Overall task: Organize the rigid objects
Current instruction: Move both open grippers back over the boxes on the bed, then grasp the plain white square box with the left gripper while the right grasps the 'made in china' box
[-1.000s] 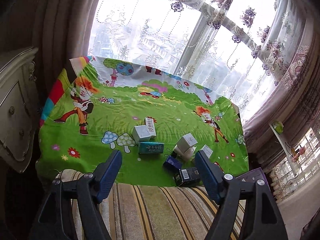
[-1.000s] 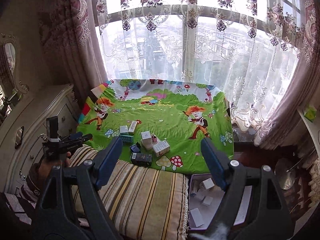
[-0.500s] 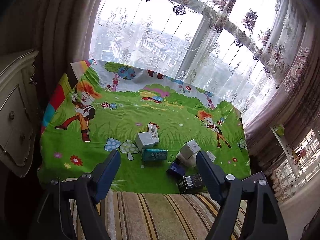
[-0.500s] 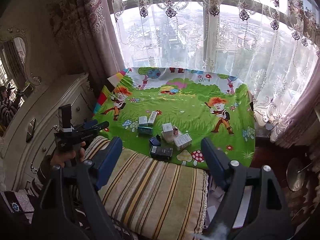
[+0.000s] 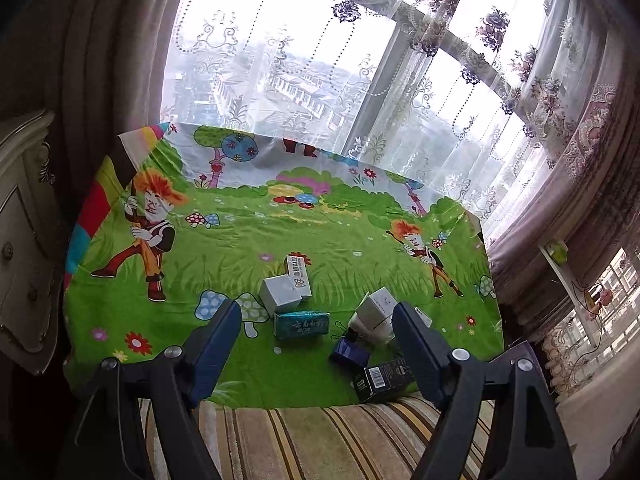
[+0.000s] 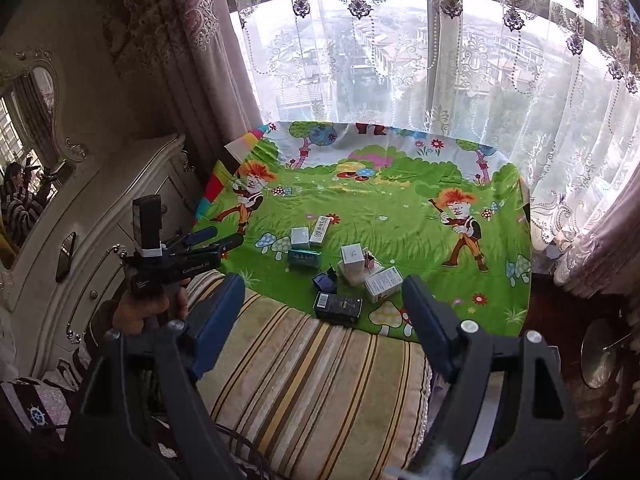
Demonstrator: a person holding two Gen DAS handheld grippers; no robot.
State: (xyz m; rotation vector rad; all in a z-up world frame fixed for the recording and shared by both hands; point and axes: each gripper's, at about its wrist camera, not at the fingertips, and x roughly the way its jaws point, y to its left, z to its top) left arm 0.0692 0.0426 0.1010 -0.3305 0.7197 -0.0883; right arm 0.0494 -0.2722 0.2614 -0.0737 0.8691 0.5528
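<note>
Several small boxes lie on a green cartoon cloth [image 5: 240, 240] [image 6: 400, 216]. There is a teal box [image 5: 301, 324] [image 6: 304, 258], a white cube box [image 5: 279, 293] [image 6: 300, 237], a white printed box [image 5: 298, 275] [image 6: 322, 230], a white box [image 5: 378, 307] [image 6: 352, 258], a dark blue box [image 5: 350, 353] [image 6: 325, 282] and a black box [image 5: 383, 377] [image 6: 338, 305]. My left gripper [image 5: 318, 330] is open and empty, above the cloth's near edge; it also shows in the right wrist view [image 6: 216, 240]. My right gripper [image 6: 324, 300] is open and empty, further back over the cushion.
A striped cushion [image 6: 312, 380] [image 5: 312, 440] lies in front of the cloth. A cream dresser [image 6: 100, 216] [image 5: 20, 240] stands at the left. Lace curtains [image 6: 440, 60] and a window are behind. A purple box [image 5: 532, 354] sits on the floor at the right.
Both grippers have moved forward toward the cloth; the boxes appear larger and lower in the views. The right view has swung left. No box has moved.
</note>
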